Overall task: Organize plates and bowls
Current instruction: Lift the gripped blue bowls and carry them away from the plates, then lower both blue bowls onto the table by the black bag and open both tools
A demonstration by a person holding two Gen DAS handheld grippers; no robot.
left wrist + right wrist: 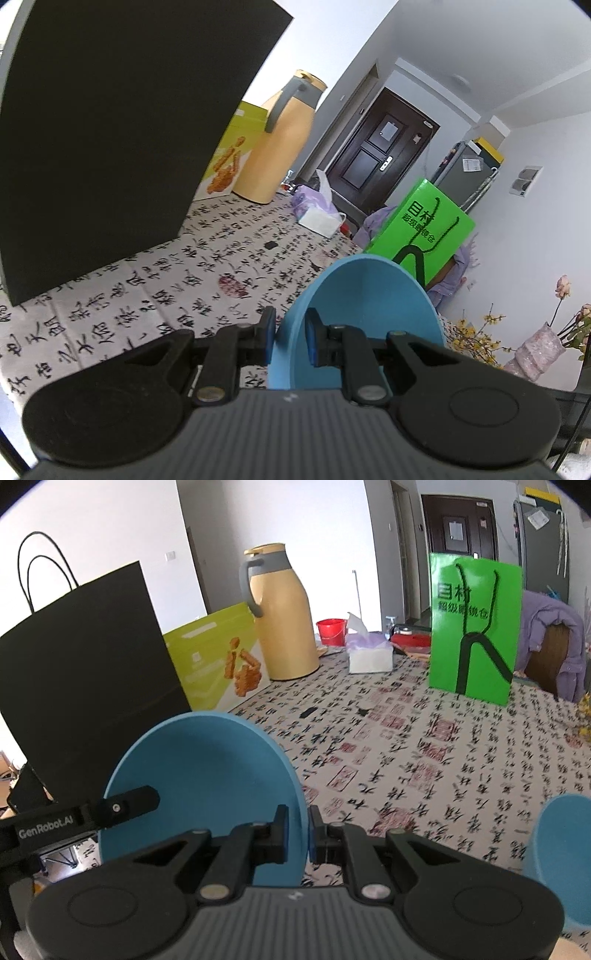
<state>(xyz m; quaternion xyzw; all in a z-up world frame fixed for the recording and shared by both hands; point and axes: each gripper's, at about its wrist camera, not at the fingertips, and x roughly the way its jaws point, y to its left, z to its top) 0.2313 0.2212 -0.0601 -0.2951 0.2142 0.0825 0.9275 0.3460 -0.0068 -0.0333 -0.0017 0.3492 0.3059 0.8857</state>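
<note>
Two blue items held aloft over the calligraphy tablecloth (424, 746): left gripper (291, 334) pinches blue bowl (365, 314) by its rim at 12 o'clock; right gripper (297, 829) pinches blue plate (207, 775) edge-on, at 11 o'clock. Risk: thin-rim grips may pivot or slip, dropping either.

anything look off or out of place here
Nothing spilled or broken. Both dishes are off the table, held on edge: the left gripper pinches a blue bowl by its rim, the right gripper a blue plate.
</note>
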